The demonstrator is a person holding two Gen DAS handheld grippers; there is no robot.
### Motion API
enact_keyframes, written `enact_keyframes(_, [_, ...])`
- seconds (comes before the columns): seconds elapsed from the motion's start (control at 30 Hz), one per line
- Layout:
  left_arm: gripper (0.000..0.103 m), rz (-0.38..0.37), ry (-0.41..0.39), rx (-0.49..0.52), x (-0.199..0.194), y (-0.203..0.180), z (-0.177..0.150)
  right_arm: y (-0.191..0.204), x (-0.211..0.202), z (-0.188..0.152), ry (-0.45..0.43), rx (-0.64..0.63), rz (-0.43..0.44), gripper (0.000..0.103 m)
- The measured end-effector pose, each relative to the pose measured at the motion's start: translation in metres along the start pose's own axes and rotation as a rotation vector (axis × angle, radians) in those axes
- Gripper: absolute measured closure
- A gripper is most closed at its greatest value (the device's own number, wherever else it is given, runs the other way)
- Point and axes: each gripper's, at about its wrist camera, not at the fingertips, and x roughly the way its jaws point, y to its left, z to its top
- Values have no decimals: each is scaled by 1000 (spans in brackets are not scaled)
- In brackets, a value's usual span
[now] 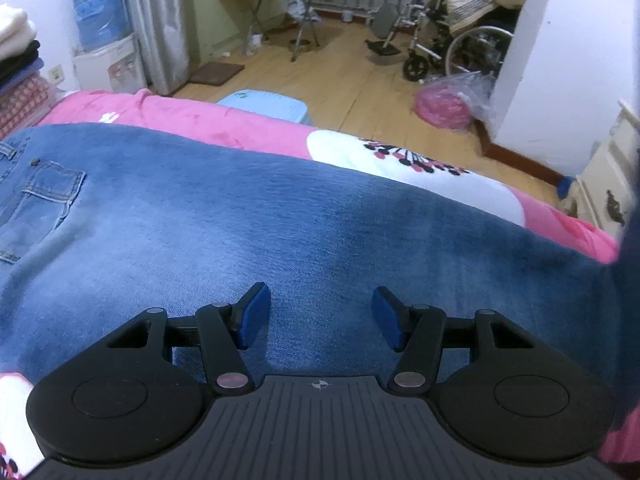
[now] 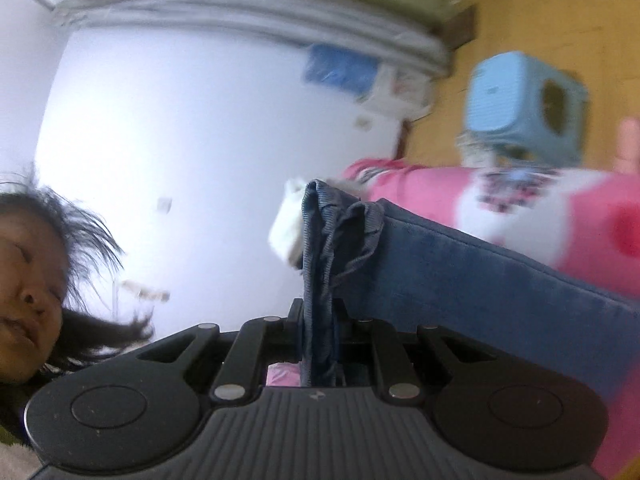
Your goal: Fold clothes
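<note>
The jeans (image 1: 224,216) lie spread flat across a pink blanket (image 1: 188,120) on the bed, back pocket (image 1: 36,204) toward the left of the left wrist view. The left gripper (image 1: 320,316) hovers just over the denim with its blue pads (image 1: 252,316) standing well apart, nothing between them. The right gripper (image 2: 320,320) is clamped nearly closed on the bunched hem of one leg (image 2: 320,264), lifted off the blanket. A light blue stool (image 2: 524,108) stands on the wooden floor (image 1: 360,80) beside the bed.
</note>
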Motion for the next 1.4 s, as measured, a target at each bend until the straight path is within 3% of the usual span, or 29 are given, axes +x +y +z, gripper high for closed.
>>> enact_keyframes(0.27, [46, -73, -34, -3, -1, 11, -7, 27, 112, 32, 84, -50, 92, 89])
enact_keyframes(0.63, [46, -194, -32, -59, -8, 39, -6, 36, 191, 52, 97, 2, 152, 89])
enact_keyframes(0.87, [46, -93, -76, -117, -49, 82, -8, 37, 243, 60, 131, -4, 140, 89])
enact_keyframes(1.07, [46, -24, -102, -246, -69, 133, -10, 35, 295, 58, 187, -6, 132, 89])
enact_keyframes(1.27, [46, 81, -131, -308, -89, 169, -19, 36, 376, 55, 290, -64, 86, 89])
enact_keyframes(1.4, [46, 174, -119, -383, -95, 201, -31, 26, 440, 55, 369, -100, -6, 89])
